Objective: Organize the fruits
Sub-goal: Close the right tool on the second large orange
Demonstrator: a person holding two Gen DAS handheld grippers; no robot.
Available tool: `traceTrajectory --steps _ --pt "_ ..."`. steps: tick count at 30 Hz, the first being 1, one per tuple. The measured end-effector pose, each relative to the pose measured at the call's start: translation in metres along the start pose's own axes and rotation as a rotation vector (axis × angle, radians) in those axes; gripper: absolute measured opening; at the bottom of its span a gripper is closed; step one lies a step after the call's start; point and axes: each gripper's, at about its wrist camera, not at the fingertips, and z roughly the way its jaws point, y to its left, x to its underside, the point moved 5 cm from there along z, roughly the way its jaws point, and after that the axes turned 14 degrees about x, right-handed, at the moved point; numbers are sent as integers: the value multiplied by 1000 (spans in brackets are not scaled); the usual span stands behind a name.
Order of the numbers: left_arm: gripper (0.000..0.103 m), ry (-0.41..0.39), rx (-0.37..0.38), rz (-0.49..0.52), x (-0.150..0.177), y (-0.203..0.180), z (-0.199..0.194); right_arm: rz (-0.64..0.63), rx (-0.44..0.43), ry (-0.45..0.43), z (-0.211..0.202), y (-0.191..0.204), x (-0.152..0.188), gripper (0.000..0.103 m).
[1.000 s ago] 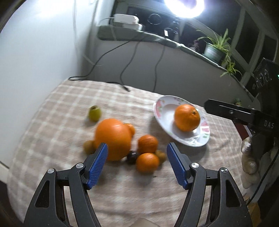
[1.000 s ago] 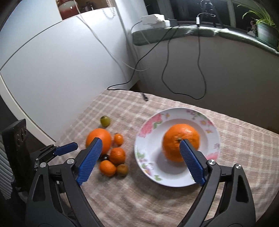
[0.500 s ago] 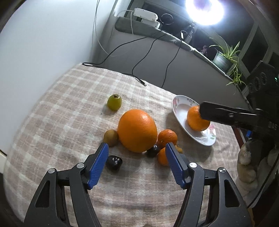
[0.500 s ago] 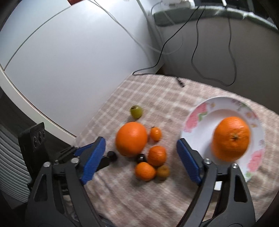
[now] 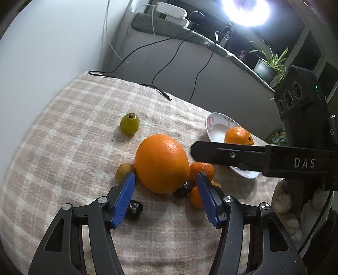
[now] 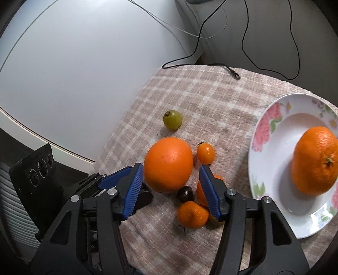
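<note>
Checked beige cloth [image 5: 69, 131] covers worktop. Black cable [image 6: 211, 66] lies across cloth's far edge, plug end resting on it. Grey ledge [image 5: 190, 35] behind carries white power adapter [image 5: 172, 9]. Bright round lamp [image 5: 246, 9] glares above. Potted plant [image 5: 267, 67] on ledge at right.

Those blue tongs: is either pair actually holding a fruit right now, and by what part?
Neither. Both the left tongs and the right tongs have just been closing but stand open near the big orange, with no pad pressing on it.

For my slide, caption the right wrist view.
Open right gripper fingers frame the big orange beside a plated orange.
</note>
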Motion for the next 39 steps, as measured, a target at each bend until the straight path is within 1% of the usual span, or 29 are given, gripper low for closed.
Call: traceTrajectory --steps 6,10,14,16,21,29,39 --pt "59 29 -21 44 -3 0 9 20 -7 30 16 2 -5 58" --pt "62 47 -22 48 -4 4 14 15 -6 50 22 3 -6 58" --pt "62 66 -25 50 -3 8 19 8 18 66 28 3 -8 59" --pt "62 72 -24 54 -3 9 21 13 20 75 31 2 -9 64" --pt "63 76 -22 66 -5 10 22 10 12 86 38 3 -10 64" --pt "64 72 -17 65 -6 13 24 32 -29 117 50 5 -11 64" --pt "64 43 -36 81 -7 8 25 47 -44 104 48 5 -7 64"
